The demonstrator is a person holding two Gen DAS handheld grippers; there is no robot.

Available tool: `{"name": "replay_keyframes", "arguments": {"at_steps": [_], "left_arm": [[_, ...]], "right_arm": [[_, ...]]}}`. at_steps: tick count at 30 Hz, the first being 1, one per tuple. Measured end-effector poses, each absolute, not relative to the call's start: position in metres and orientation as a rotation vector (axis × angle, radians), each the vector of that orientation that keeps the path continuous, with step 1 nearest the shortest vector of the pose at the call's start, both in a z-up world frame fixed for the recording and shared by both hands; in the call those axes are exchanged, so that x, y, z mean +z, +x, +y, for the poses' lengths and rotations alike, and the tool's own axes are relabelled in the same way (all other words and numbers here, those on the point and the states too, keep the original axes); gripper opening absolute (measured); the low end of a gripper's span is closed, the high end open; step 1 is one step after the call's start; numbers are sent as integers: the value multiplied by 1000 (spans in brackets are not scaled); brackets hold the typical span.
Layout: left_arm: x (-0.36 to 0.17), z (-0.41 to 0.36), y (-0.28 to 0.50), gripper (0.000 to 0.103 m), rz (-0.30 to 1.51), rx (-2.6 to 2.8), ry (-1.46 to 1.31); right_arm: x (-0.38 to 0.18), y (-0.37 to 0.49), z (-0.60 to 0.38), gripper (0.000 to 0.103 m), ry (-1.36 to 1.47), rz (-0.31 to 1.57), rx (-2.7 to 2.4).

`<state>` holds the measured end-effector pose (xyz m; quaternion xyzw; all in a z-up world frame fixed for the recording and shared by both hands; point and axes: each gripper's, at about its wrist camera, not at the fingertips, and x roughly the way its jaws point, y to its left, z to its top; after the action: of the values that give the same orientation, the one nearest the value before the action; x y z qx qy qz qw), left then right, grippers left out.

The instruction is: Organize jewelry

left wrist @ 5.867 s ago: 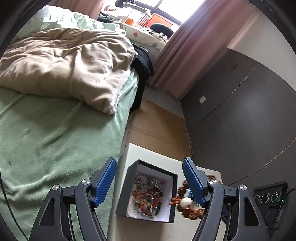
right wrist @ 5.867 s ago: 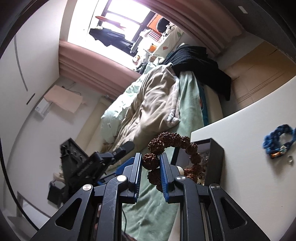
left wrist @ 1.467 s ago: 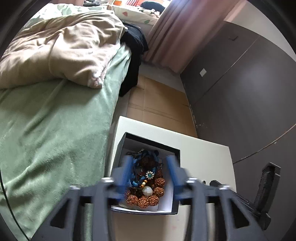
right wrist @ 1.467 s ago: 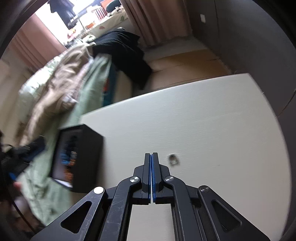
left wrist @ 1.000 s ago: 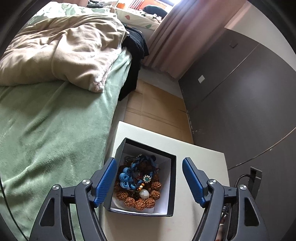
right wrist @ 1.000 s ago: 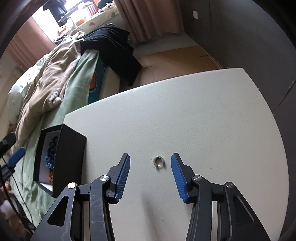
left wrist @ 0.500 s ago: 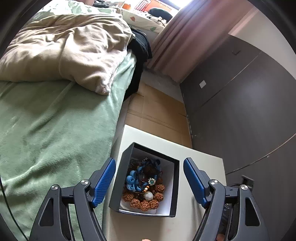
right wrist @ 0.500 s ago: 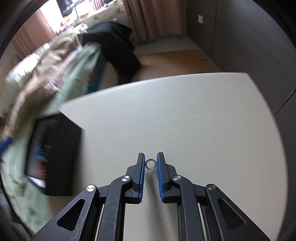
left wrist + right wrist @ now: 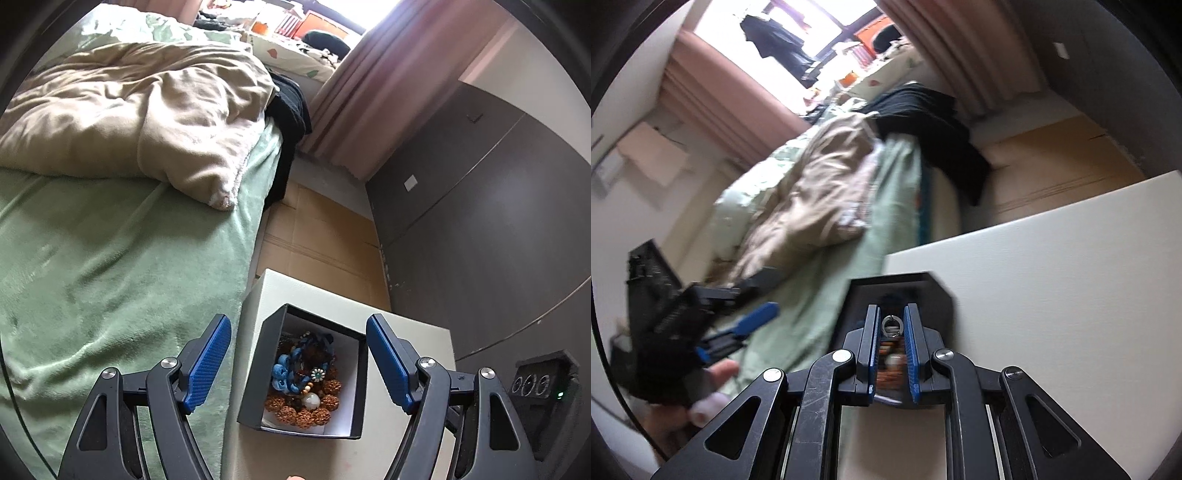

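The bed [image 9: 110, 240], green sheet under a beige duvet, fills the left of the scene, with the white worktop [image 9: 406, 332] pushed against its side. On the worktop's left, near edge sits a black box [image 9: 364, 373] with a white lining, open at the top, so jewellery can be dropped straight in. It already holds a brown bead bracelet [image 9: 303, 406] with a blue braided bracelet [image 9: 286, 367] lying on top. The left tool [image 9: 298, 363] hangs released, its blue pads spread either side of the box, probably just keeping out of the way. The right tool [image 9: 893, 326] is clenched on a small silver ring [image 9: 892, 325], pinched near the fingertips and held over the open box, likely ready for release.
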<state>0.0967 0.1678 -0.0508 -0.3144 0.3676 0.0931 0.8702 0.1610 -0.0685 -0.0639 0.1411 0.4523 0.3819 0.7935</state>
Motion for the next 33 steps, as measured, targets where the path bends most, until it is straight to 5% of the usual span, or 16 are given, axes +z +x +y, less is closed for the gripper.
{"name": "replay_keyframes", "arguments": {"at_steps": [3, 5, 7, 16, 20, 26, 33], "left_arm": [[-50, 168, 96, 78, 771, 212, -640], [-49, 170, 93, 90, 749, 212, -666], [-45, 169, 90, 97, 724, 217, -664], [-40, 144, 87, 97, 733, 204, -599], [-37, 123, 84, 97, 742, 199, -533], [-32, 89, 72, 97, 732, 198, -432], [-30, 57, 60, 101, 729, 200, -350]], "right_arm": [[-67, 157, -58, 26, 366, 984, 885], [-71, 157, -58, 60, 380, 1015, 889], [-69, 154, -63, 61, 366, 987, 864], [-52, 155, -101, 63, 312, 970, 763], [-43, 147, -119, 85, 268, 952, 710], [-32, 137, -152, 95, 221, 937, 647], [-26, 126, -187, 96, 188, 930, 553]]}}
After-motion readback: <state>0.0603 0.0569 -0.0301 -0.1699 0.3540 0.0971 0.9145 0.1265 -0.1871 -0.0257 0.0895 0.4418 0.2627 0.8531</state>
